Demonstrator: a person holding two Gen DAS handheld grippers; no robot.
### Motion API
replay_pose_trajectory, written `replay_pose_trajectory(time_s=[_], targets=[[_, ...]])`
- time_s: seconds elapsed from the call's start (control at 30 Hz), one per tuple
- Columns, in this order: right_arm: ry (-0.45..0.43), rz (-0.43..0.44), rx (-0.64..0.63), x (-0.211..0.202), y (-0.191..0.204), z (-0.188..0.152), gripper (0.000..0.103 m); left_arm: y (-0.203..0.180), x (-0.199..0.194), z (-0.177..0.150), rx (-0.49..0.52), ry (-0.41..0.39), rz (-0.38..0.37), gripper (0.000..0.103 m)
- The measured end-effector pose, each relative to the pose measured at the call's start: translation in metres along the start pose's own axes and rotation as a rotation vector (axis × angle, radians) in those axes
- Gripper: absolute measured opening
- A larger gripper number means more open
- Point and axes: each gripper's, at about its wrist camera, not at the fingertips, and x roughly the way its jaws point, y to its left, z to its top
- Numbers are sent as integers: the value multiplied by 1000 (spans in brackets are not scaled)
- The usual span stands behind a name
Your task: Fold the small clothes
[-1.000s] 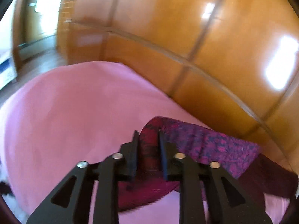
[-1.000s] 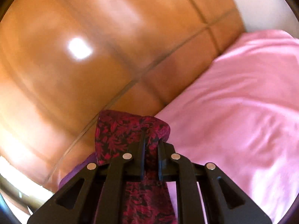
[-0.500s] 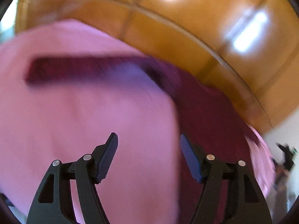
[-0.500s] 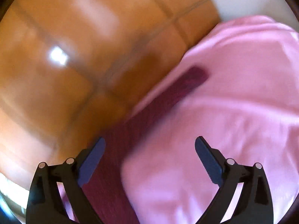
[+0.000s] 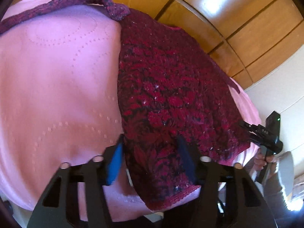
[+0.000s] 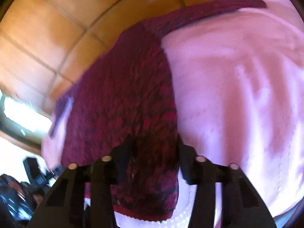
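A dark red and black knitted sweater (image 5: 171, 87) lies flat on a pink bedcover (image 5: 57, 87), one sleeve (image 5: 57, 3) stretched out to the far left. My left gripper (image 5: 150, 152) is open, its fingers either side of the sweater's near left hem corner. In the right wrist view the sweater (image 6: 123, 98) also lies flat, its sleeve (image 6: 218, 9) running to the far right. My right gripper (image 6: 153, 152) is open over the near right hem. The other gripper (image 5: 262, 133) shows at the sweater's right edge.
A glossy wooden wardrobe wall (image 5: 228, 19) stands right behind the bed. The bedcover's near edge (image 5: 114, 209) drops off just below the left gripper. A white wall (image 5: 281, 95) is at the right.
A second ago both grippers were shut on the sweater, holding it up. They let go and opened, and have dropped to the near hem of the sweater, which now lies spread out.
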Motion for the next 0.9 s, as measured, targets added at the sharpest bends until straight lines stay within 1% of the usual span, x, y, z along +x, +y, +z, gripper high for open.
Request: replay_pose_trajectory(time_s=[0.03,0.07,0.1,0.17,0.23,0.3,0.33,0.37,0.4,0.43,0.47,0.53,0.57,0.6,0.63,0.67,0.73,0.77,0.8,0.83,0.87,0.9], targets=[[6,-22,-25,0,6,-5,26,3,0,1,8,0,14,24],[0,-49,-49,-3,13,-8,20,5,-2,-1,16,0,21,20],[-10,-59,-60,-4,12,-6,18,4,-3,3,22,-5,15,17],[-43,-76,-91,-19,20,-7,13,1,-11,10,57,-28,18,15],[-75,-85,-123,-40,34,-18,11,-1,-22,15,81,-52,13,15],[-93,-102,-159,-56,35,-31,10,-4,-34,18,100,-74,2,15],[-94,-105,-165,-58,34,-37,10,-4,-41,17,108,-80,-8,15],[-88,-102,-162,-64,32,-49,9,-2,-45,16,115,-77,-10,15],[-72,-103,-153,-65,30,-61,8,0,-47,11,127,-68,4,15],[-54,-107,-147,-63,28,-68,3,3,-47,6,135,-56,25,15],[-23,-115,-147,-58,26,-81,0,10,-47,2,128,-42,41,15],[-8,-76,-123,-54,22,-96,0,24,-42,-1,91,-6,58,14],[-16,-65,-109,-53,21,-96,3,28,-39,-3,79,0,64,14],[-36,-57,-93,-55,21,-93,4,29,-38,-3,65,-3,57,14],[-59,-47,-77,-56,21,-89,9,29,-38,-3,57,-5,49,14],[-71,-36,-57,-57,17,-82,30,26,-37,0,60,-9,44,14],[-109,-37,-43,-60,11,-73,63,24,-38,1,52,-19,27,14],[-132,-30,-39,-57,10,-66,62,22,-38,2,49,-22,20,15],[-131,-25,-31,-50,9,-57,62,22,-39,1,48,-28,24,15],[-126,-25,-26,-48,8,-52,60,22,-38,1,43,-29,24,15],[-108,-14,-18,-37,5,-43,56,22,-37,0,42,-28,27,15],[-88,-7,-14,-28,3,-39,54,23,-37,-2,42,-26,35,15]])
